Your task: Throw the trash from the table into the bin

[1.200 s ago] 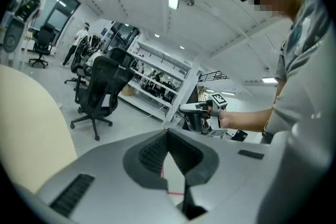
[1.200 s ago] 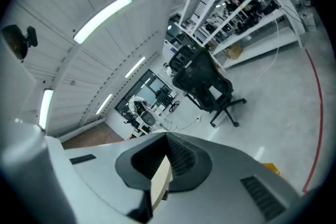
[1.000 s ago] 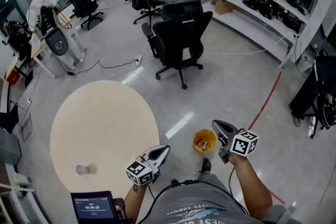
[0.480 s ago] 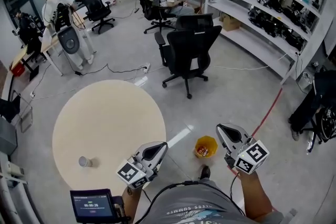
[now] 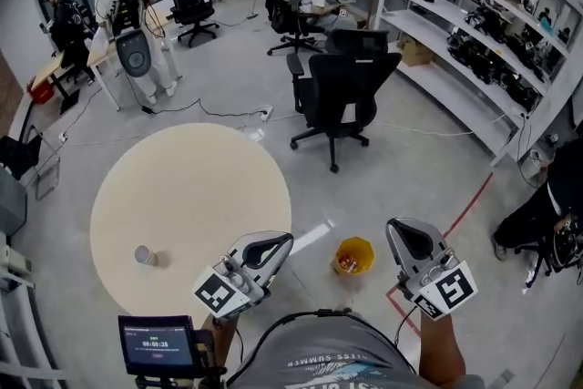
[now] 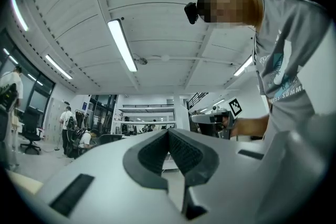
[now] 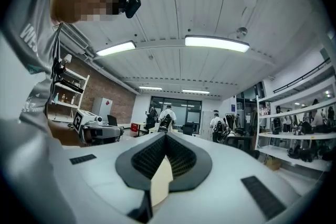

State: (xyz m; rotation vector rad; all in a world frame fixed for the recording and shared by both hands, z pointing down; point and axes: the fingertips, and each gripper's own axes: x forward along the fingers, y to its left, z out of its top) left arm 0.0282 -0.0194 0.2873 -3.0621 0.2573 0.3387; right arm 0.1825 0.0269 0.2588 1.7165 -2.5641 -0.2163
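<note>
A small crumpled grey piece of trash (image 5: 143,255) lies near the front left edge of the round beige table (image 5: 191,196). The yellow bin (image 5: 353,256) stands on the floor right of the table, with trash inside. My left gripper (image 5: 284,240) hovers between the table edge and the bin, shut and empty. My right gripper (image 5: 397,227) is held up to the right of the bin, also shut with nothing in it. In the left gripper view the jaws (image 6: 169,132) meet at the tip and point level into the room. The right gripper (image 7: 166,136) looks the same in its own view.
A black office chair (image 5: 342,87) stands beyond the table. Shelving (image 5: 474,32) runs along the right wall, and people stand at desks at the back. A red floor line (image 5: 465,209) passes right of the bin. A timer screen (image 5: 157,344) sits by my left hip.
Both grippers have risen toward the head camera and rolled. Neither has opened. The trash on the table and the bin stay where they were.
</note>
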